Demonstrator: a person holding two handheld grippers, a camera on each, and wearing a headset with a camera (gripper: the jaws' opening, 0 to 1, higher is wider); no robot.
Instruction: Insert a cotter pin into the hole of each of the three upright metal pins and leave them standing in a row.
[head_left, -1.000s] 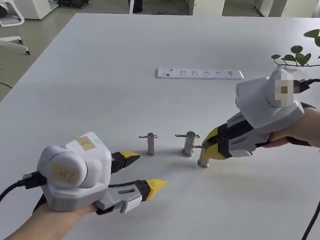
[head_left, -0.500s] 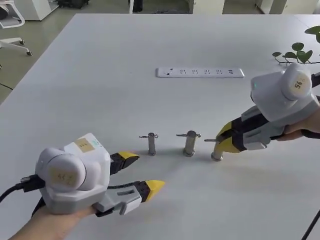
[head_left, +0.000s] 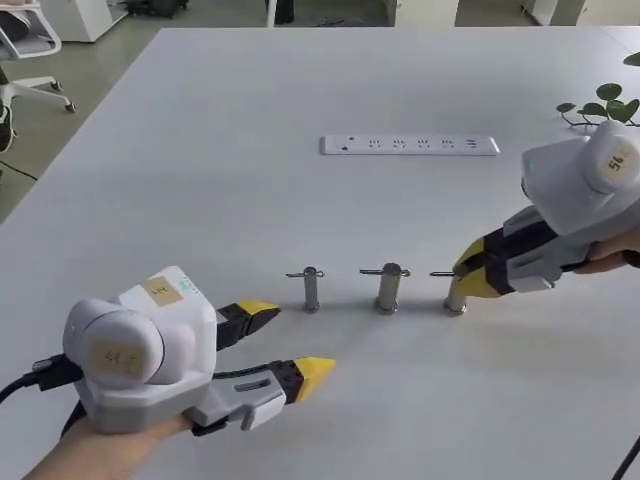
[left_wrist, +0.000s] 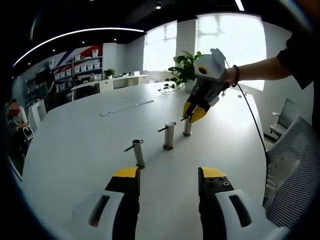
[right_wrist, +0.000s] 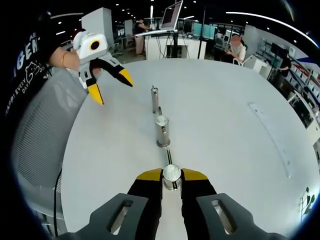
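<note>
Right gripper (head_left: 468, 279) pinching rightmost metal pin (head_left: 456, 303), in row with middle pin (head_left: 387, 293) and left pin (head_left: 312, 292), each cotter-pinned; left gripper (head_left: 292, 340) spread, empty, near left.

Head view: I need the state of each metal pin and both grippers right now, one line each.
left pin: upright, free, cotter pin through its top.
middle pin: upright, free, second cotter pin through its top.
right pin: upright, clamped, third cotter pin sticking out sideways.
right gripper: shut on the right pin.
left gripper: open, holding nothing.
</note>
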